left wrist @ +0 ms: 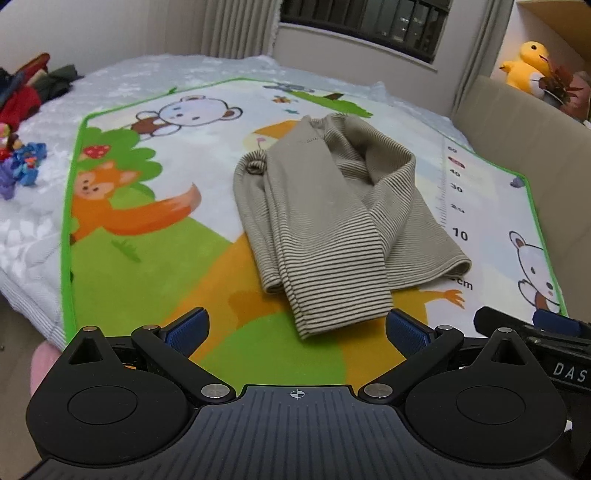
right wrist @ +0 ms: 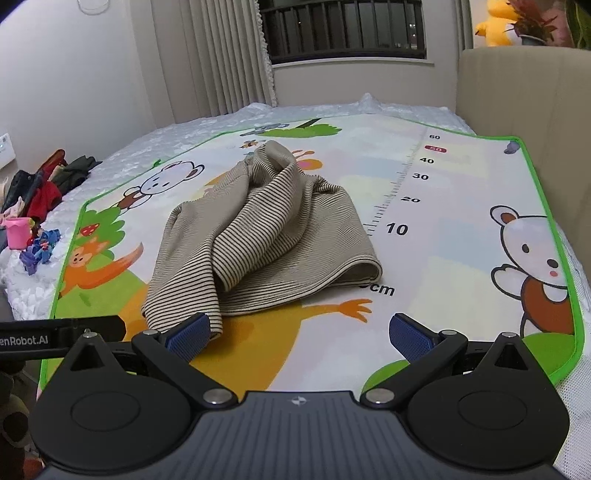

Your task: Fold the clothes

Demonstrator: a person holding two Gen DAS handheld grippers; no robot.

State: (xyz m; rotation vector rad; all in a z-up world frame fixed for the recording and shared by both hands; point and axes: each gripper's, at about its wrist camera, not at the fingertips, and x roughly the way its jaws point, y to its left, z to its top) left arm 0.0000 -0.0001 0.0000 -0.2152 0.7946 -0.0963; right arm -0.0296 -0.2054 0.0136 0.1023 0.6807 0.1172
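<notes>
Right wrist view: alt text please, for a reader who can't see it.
A crumpled beige striped garment lies on a cartoon animal play mat spread over a bed. The right gripper hovers at the garment's near edge, jaws open and empty.

My white quilted bed [right wrist: 332, 110] sits against a beige padded headboard [right wrist: 524, 92]. Ahead, pleated cream curtains [right wrist: 221, 55] flank a dark barred window [right wrist: 343, 26].
</notes>
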